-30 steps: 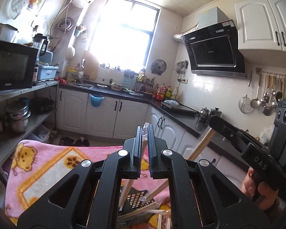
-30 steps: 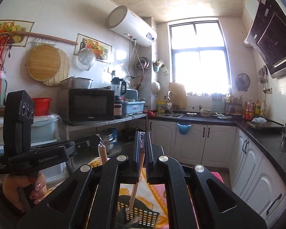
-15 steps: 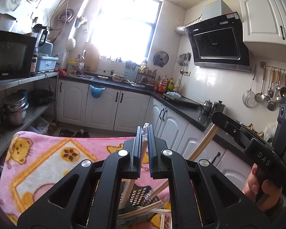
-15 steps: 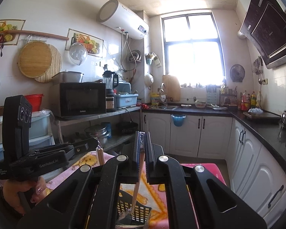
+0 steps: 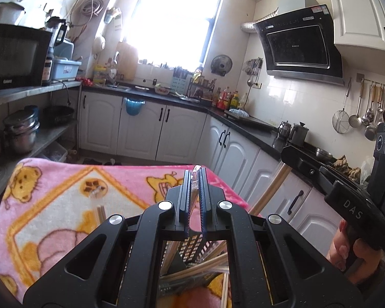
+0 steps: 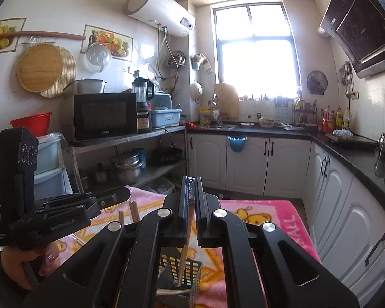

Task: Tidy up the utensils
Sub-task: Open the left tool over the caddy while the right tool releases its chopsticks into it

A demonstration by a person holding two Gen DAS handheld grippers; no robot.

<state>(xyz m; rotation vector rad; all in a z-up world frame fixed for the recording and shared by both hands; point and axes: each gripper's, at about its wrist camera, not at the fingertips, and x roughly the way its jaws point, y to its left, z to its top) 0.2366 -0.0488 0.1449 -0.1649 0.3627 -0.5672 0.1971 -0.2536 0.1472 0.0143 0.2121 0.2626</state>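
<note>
Hanging in the narrowly parted right gripper (image 6: 191, 200), a slim wooden chopstick (image 6: 184, 254) dips into the black perforated basket (image 6: 192, 269) on the fuzzy pink blanket (image 6: 269, 213); the left gripper (image 5: 195, 195) pinches plastic-wrapped chopsticks (image 5: 195, 177) above it.

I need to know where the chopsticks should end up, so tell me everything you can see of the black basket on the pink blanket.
The black basket is a small upright holder that looks like plastic, its walls a grid of square holes. It stands on the pink blanket, directly below both tools. Its top is open. The chopstick shut in the right tool points down into it, tip near the rim. Several more pale sticks lean inside; its base is hidden.
</note>
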